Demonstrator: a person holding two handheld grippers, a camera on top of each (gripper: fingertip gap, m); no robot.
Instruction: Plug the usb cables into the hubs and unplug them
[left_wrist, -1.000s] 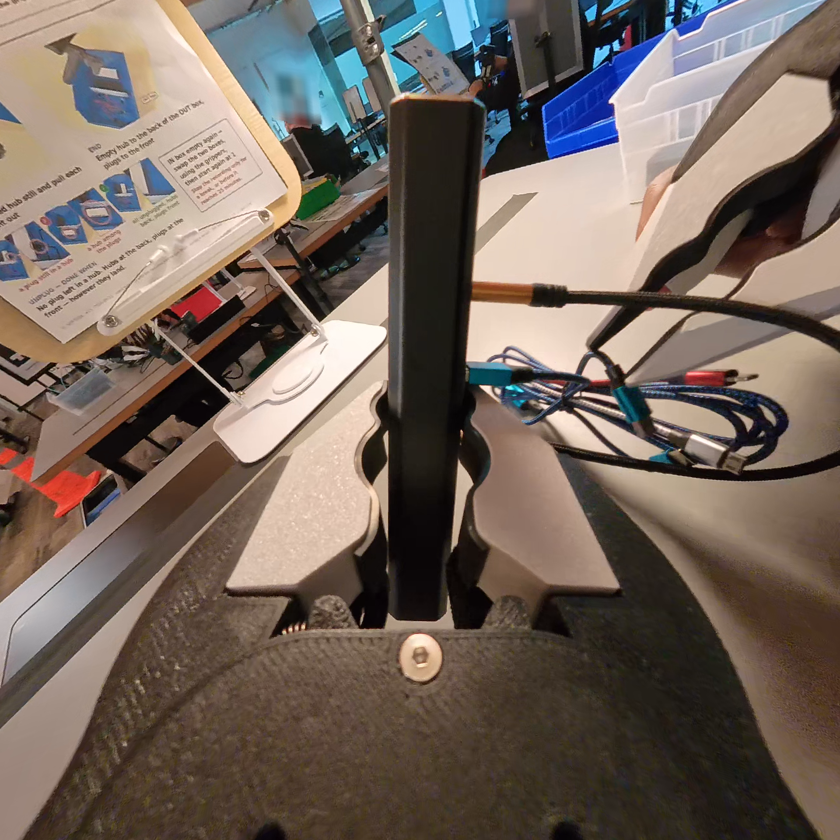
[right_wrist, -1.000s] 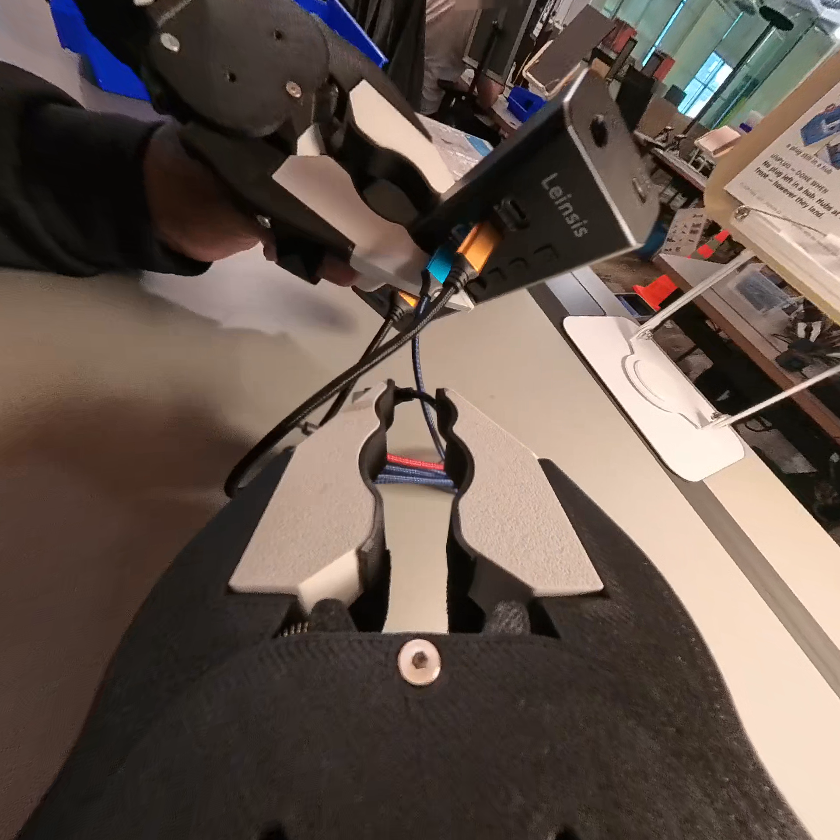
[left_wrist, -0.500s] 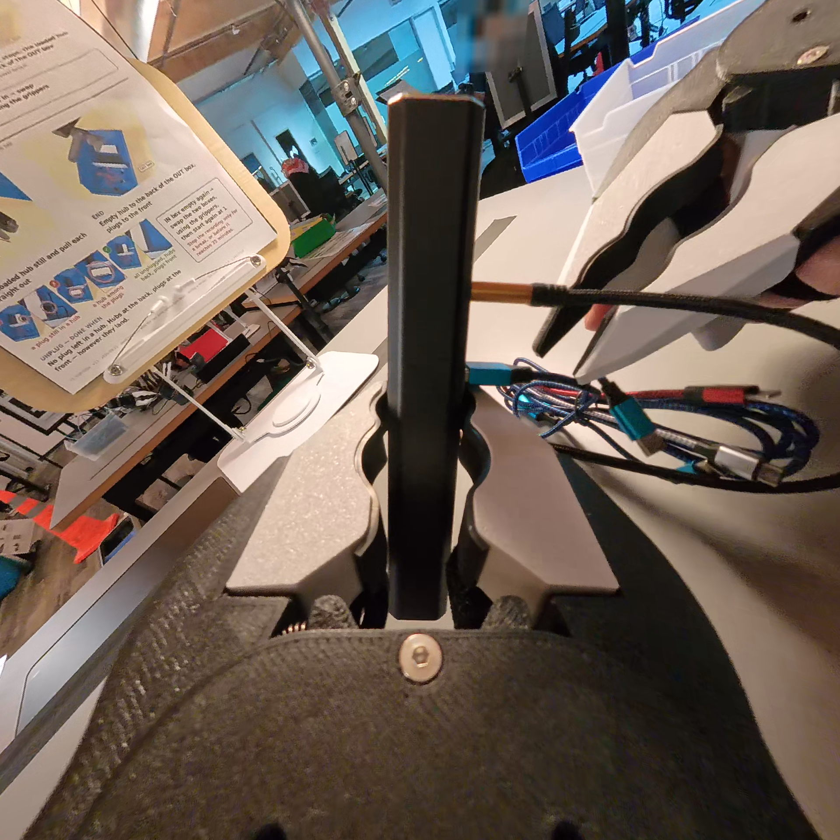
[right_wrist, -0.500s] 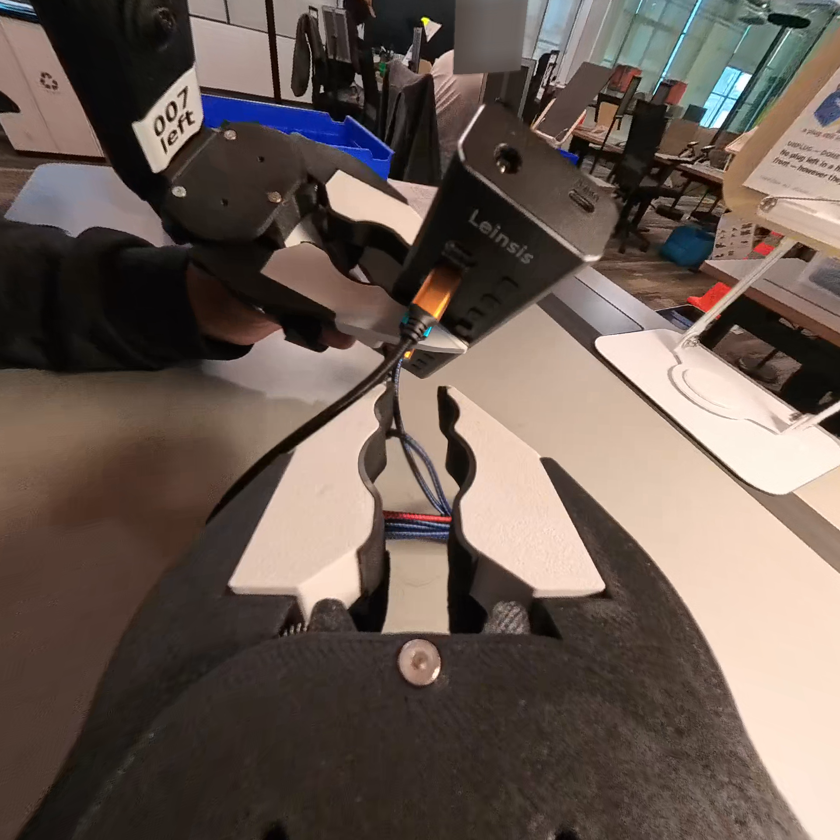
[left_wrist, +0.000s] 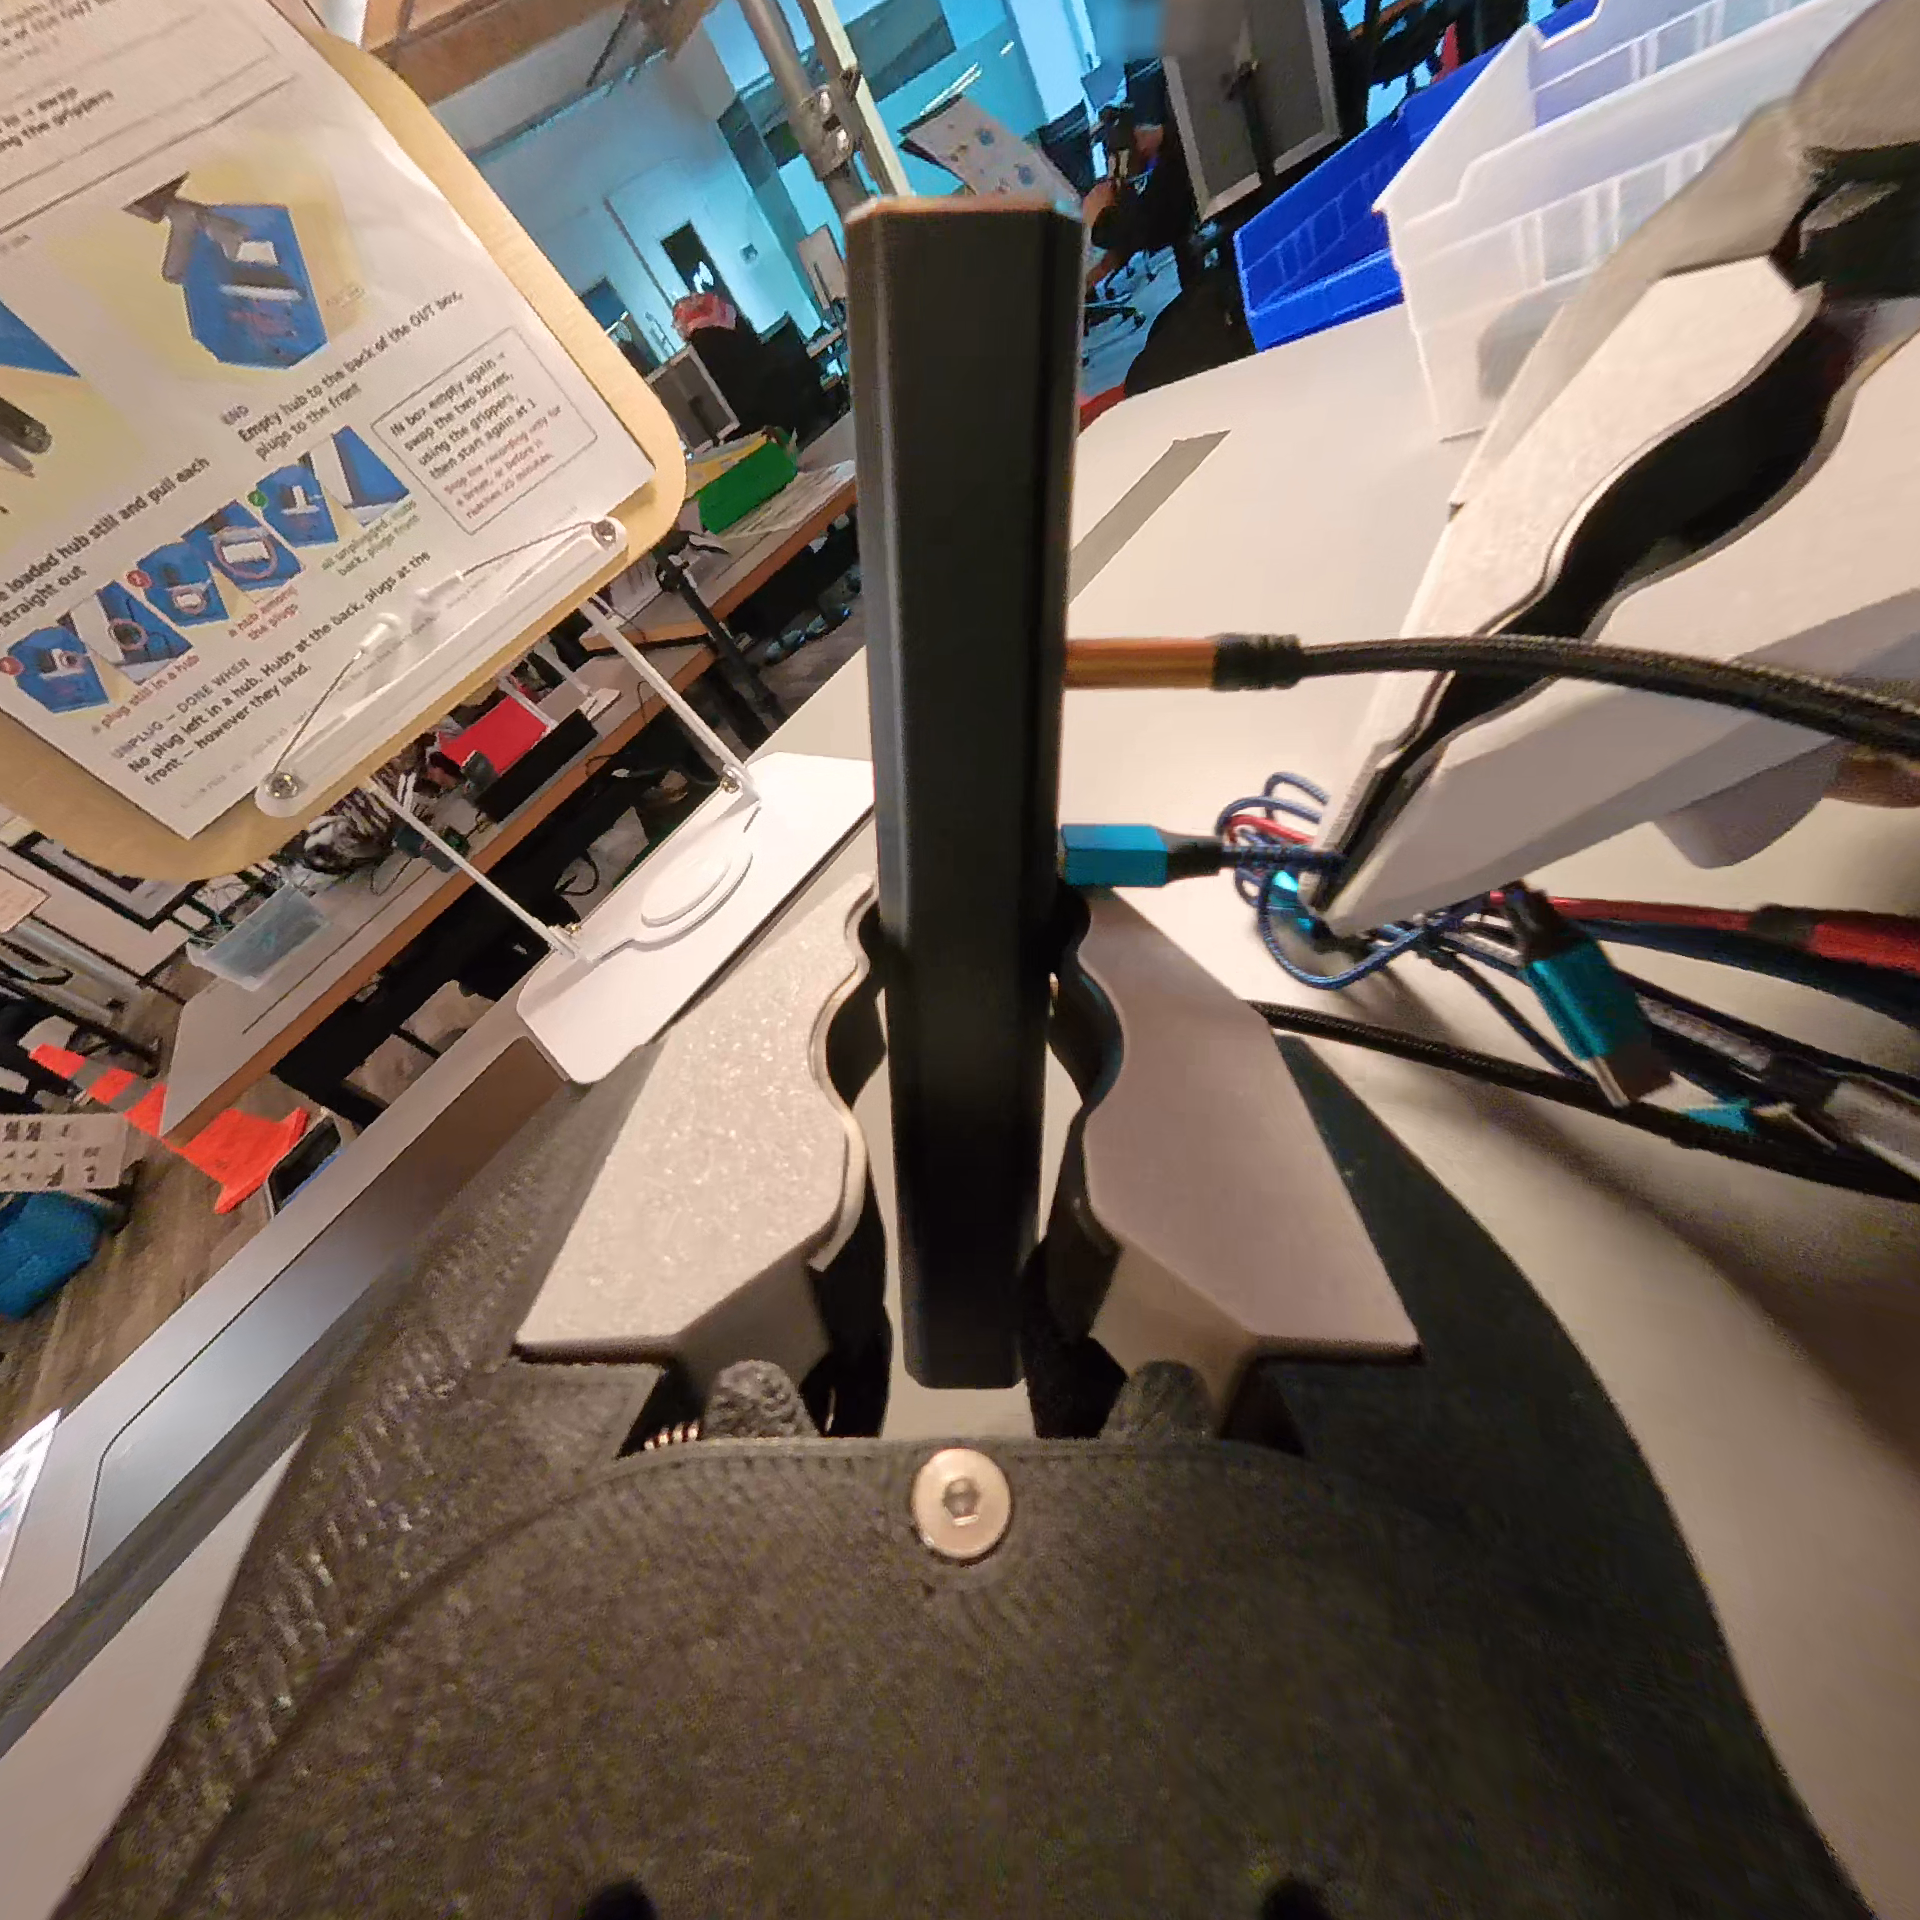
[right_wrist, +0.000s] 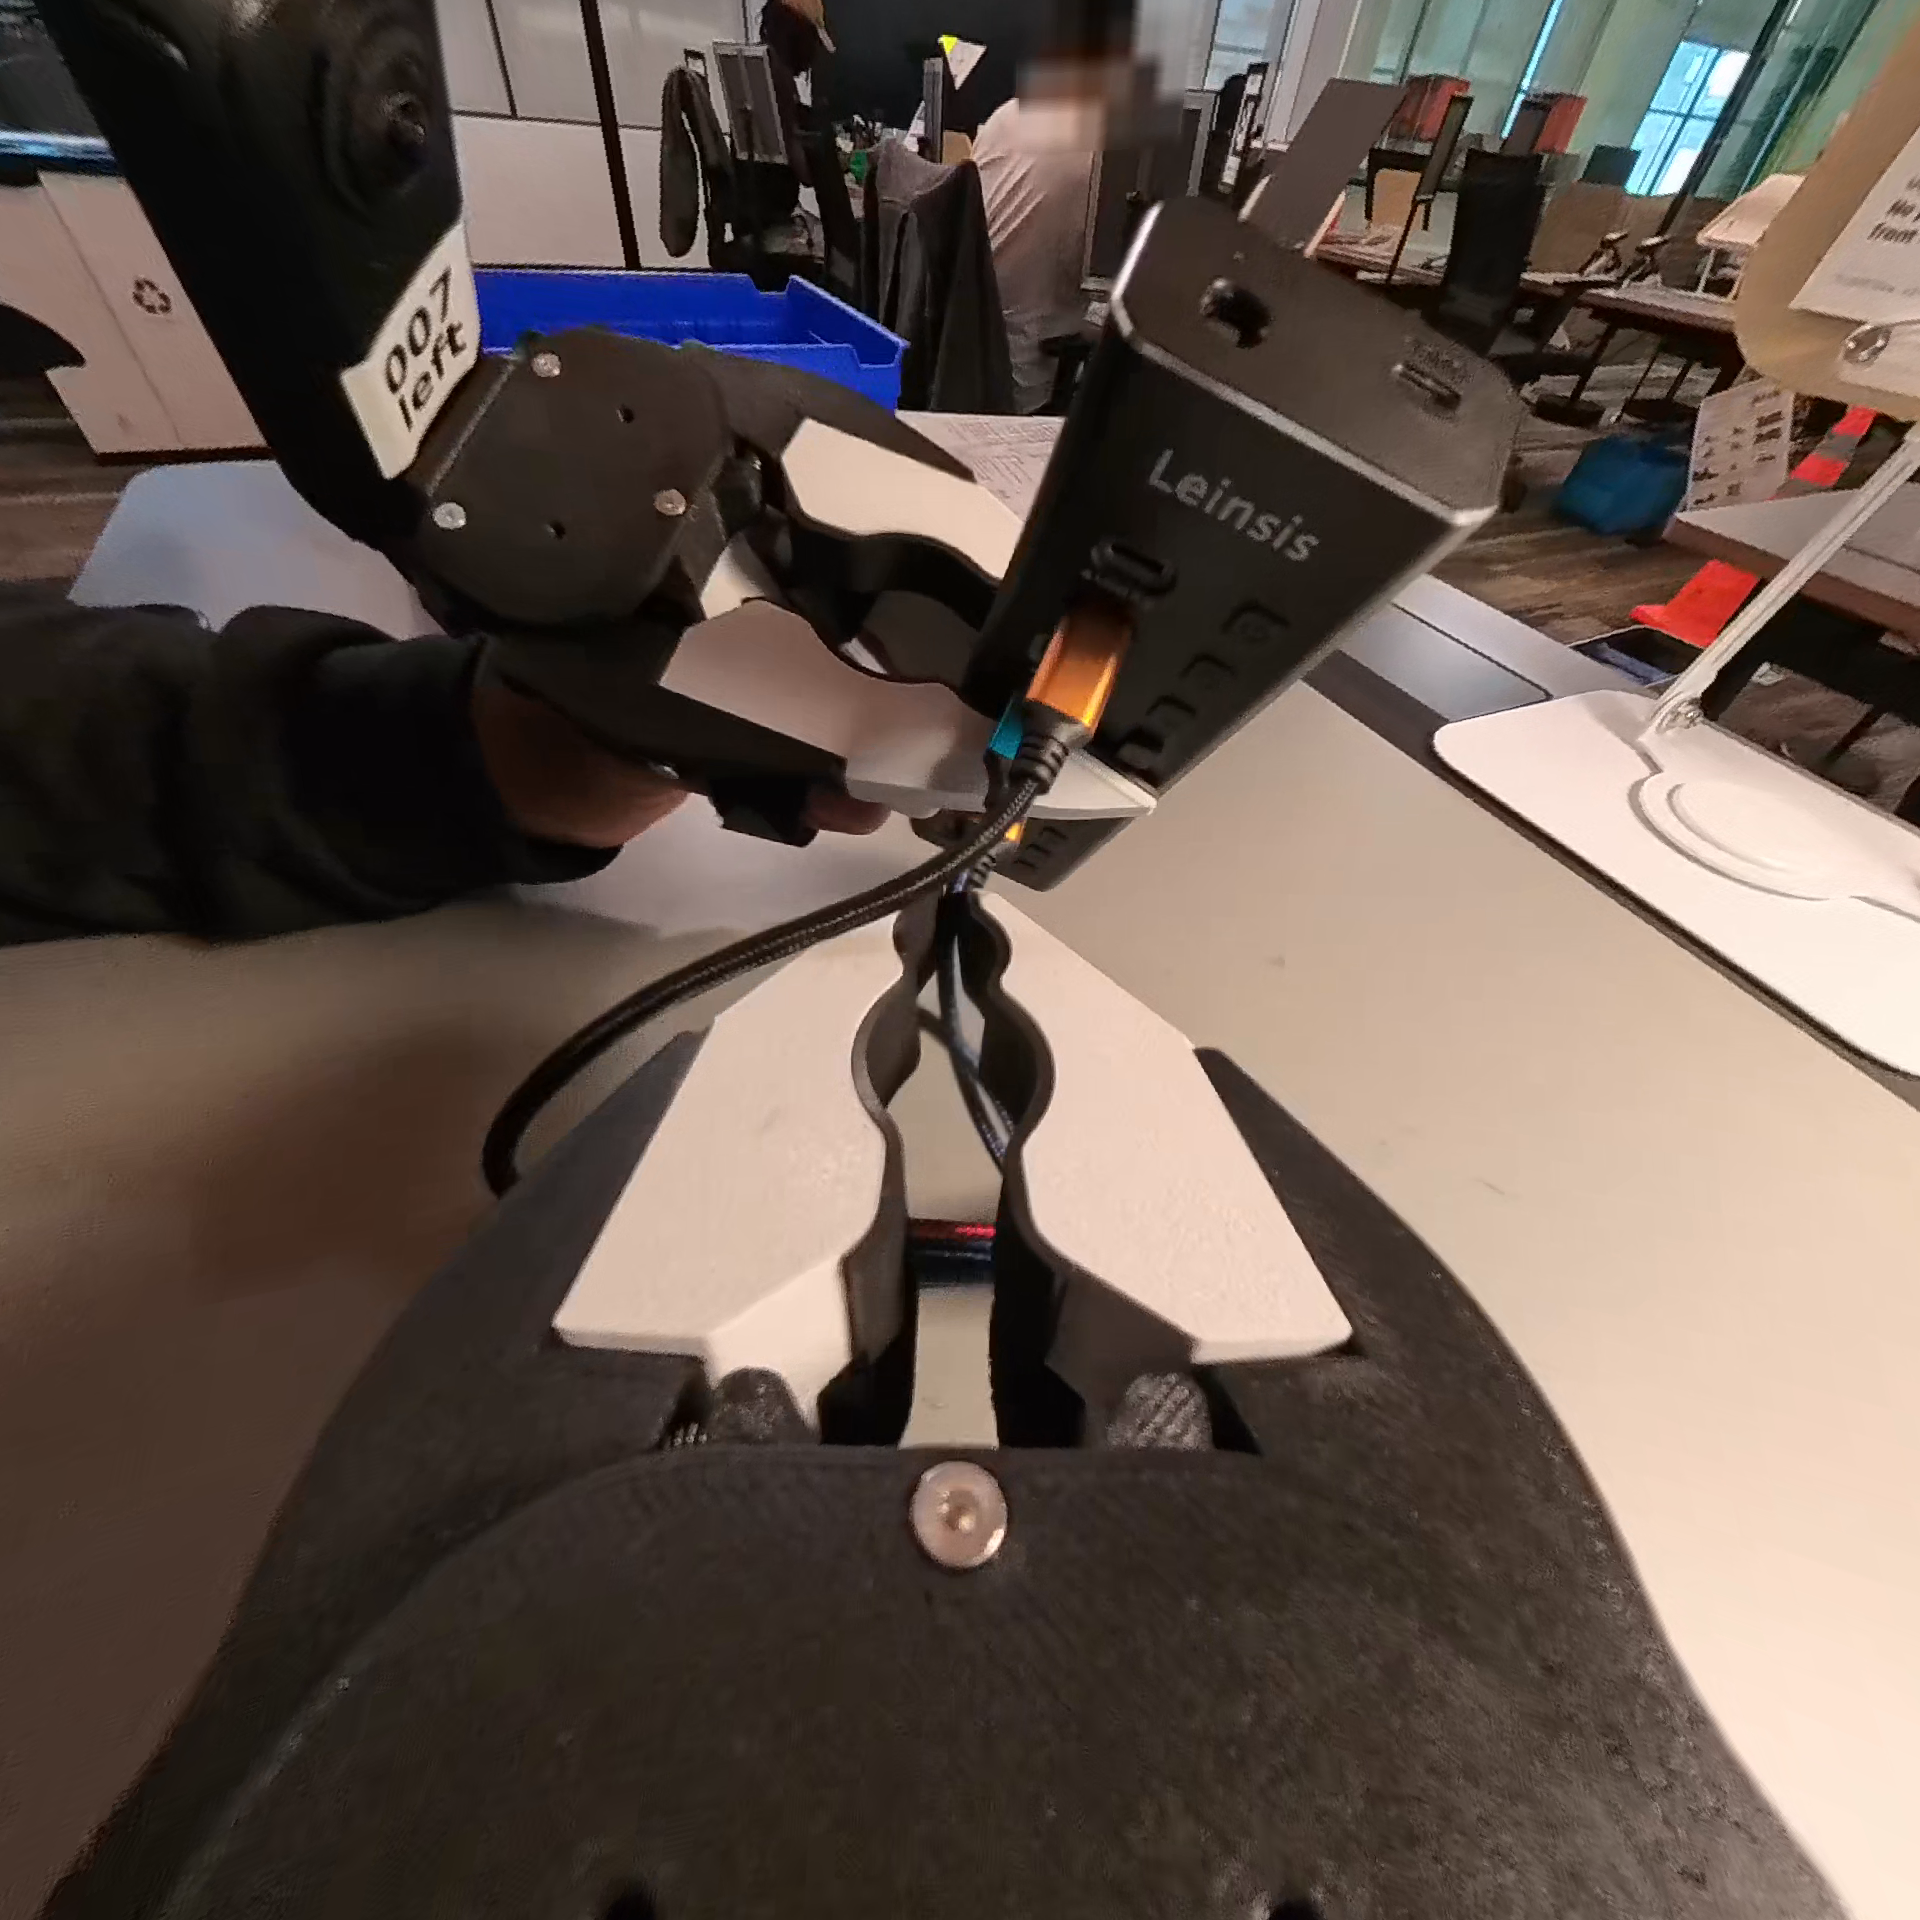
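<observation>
Spreading beneath both tools, the pale table (right_wrist: 1351, 1039) carries everything else. Beyond the left gripper's tips and off to their left stands a board with an instruction sheet (left_wrist: 291, 436) on a white stand (left_wrist: 665, 935); beyond them to the right sit a clear bin (left_wrist: 1558, 187) and a blue bin (left_wrist: 1320, 249). Between the left gripper (left_wrist: 966, 935) fingers, clamped on both flat sides, stands the dark hub (left_wrist: 961, 727), upright along the fingers and reaching well past their tips. In the right wrist view the same hub (right_wrist: 1247, 520) is seen tilted above the table, ahead of and above the right gripper (right_wrist: 956, 935), with the left tool held by a person's hand (right_wrist: 582, 769) in a dark sleeve. The right gripper's jaws are nearly together at the tips, with the blue braided cable (right_wrist: 966, 1049) running down the narrow gap between them; whether they actually pinch it cannot be told. A black braided cable (right_wrist: 727, 966) loops off to the left of those jaws. Its orange plug (left_wrist: 1138, 662) sits in the hub's side, on the right of the left jaws. Just below it a teal plug (left_wrist: 1117, 854) is also seated in the hub. A loose teal plug (left_wrist: 1584, 1003) lies among the cable tangle on the table.
</observation>
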